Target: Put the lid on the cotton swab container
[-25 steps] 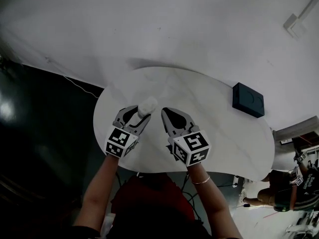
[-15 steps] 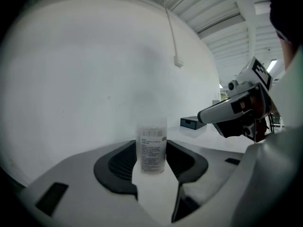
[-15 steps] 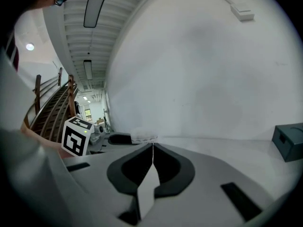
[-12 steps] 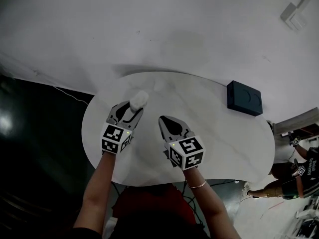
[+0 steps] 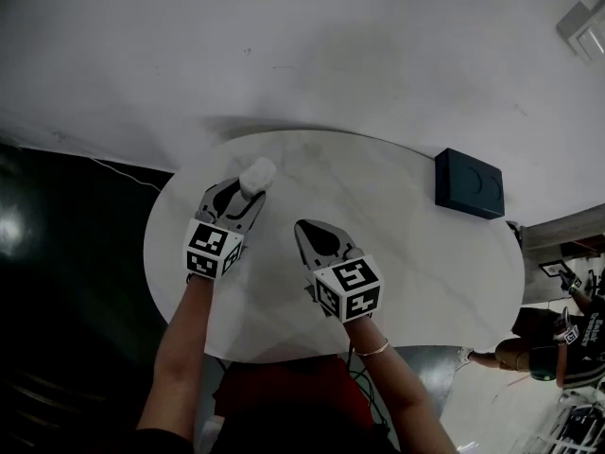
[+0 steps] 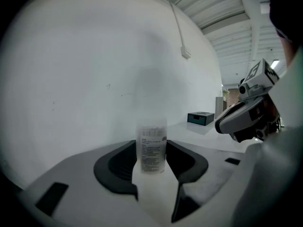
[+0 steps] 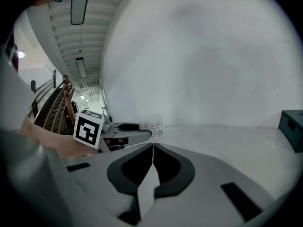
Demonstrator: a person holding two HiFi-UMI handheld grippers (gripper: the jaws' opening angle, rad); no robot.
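Note:
The cotton swab container (image 5: 257, 176), a translucent white cylinder with a printed label, stands upright between the jaws of my left gripper (image 5: 248, 189), which is shut on it over the left part of the white marble table (image 5: 406, 253). The left gripper view shows the container (image 6: 151, 148) gripped at its lower half by that gripper (image 6: 151, 156). My right gripper (image 5: 304, 227) hovers just to the right, shut with its pads meeting and nothing between them (image 7: 152, 148). From the right gripper view the container (image 7: 152, 129) shows beyond the tips. No separate lid is visible.
A dark blue box (image 5: 470, 183) lies at the table's far right edge. The white wall runs close behind the table. A dark floor lies to the left. A person (image 5: 529, 348) crouches on the floor at the lower right.
Both grippers have shifted left and nearer to me over the table. The left one carried the container along, and the right one sank slightly and stayed shut.

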